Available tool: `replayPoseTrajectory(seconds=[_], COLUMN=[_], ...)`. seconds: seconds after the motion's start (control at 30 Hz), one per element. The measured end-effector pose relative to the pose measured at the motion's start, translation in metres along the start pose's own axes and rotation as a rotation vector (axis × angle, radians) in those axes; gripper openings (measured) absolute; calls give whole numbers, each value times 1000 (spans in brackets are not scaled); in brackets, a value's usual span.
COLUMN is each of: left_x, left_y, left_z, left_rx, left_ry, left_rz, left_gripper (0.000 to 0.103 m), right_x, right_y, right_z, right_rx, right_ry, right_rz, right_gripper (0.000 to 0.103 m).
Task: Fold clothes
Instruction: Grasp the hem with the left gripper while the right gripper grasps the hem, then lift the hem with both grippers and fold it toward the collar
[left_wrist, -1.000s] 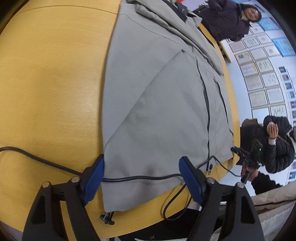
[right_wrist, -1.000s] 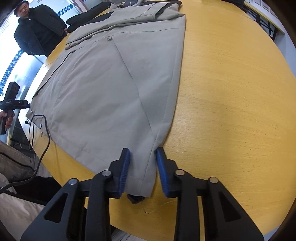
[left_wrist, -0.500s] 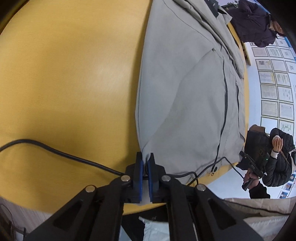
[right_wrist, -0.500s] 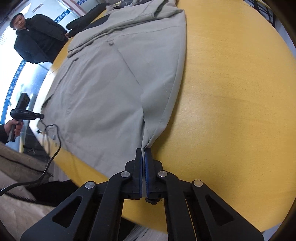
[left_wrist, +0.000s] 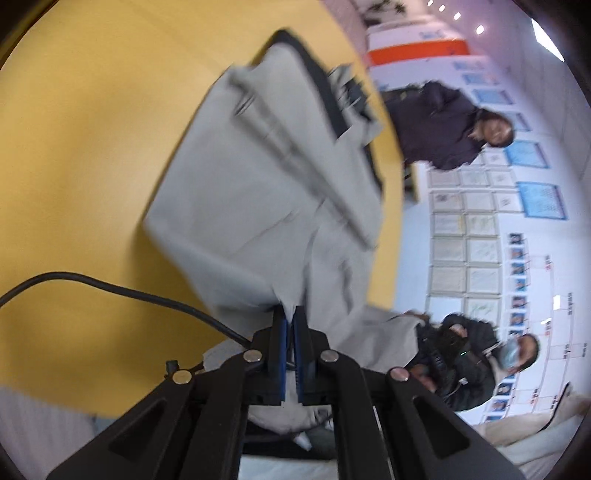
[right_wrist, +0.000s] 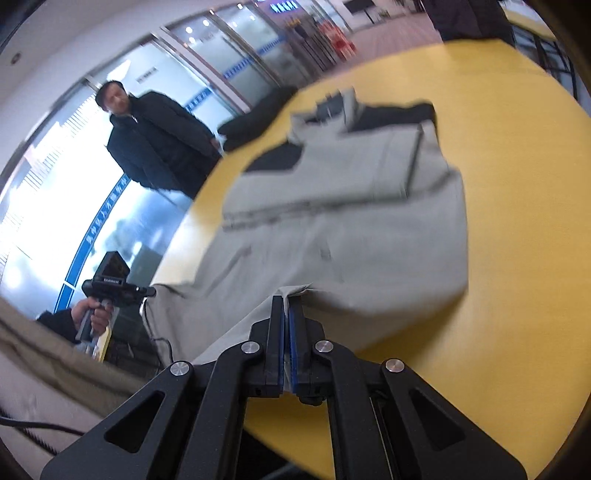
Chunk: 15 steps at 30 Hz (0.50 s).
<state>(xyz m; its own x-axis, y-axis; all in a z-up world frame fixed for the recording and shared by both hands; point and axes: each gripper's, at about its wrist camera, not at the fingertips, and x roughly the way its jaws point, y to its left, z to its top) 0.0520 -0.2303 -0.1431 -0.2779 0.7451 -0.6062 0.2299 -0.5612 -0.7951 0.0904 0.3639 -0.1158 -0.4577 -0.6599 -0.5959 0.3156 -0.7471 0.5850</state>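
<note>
Fabric is pinched in both grippers: the left gripper (left_wrist: 289, 314) and the right gripper (right_wrist: 287, 303) are each pressed together on a corner of the grey jacket's (right_wrist: 343, 221) near hem, lifted off the yellow bench (right_wrist: 517, 184). The collar end lies flat farther off, and the middle sags between. Judging by this, the hem is being carried toward the collar. To do it well, keep both corners level and evenly apart, so the edge lands square, and mind the black cable (left_wrist: 110, 288).
</note>
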Motion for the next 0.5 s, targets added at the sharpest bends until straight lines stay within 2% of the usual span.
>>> replayPoseTrajectory(seconds=[0.1,0.23,0.33,0.5], left_x=[-2,-1,-4,20], left_y=[-20,-22,-21,-23], left_z=[39,92,136,210], left_rx=[14,27,32,53], left_ry=[-61,-105,-143,-177], left_rz=[-97,-162,-197,-208], left_gripper=[3,3,3,3], right_x=[13,37,54,97], right_y=[-1,-7,-22,-68], right_z=[42,97,133,174], right_rx=[-45,-75,-87,-62], right_ry=[-67,-155,-194,-214], right_rz=[-4,-39,-80,-169], right_gripper=[1,1,1,1])
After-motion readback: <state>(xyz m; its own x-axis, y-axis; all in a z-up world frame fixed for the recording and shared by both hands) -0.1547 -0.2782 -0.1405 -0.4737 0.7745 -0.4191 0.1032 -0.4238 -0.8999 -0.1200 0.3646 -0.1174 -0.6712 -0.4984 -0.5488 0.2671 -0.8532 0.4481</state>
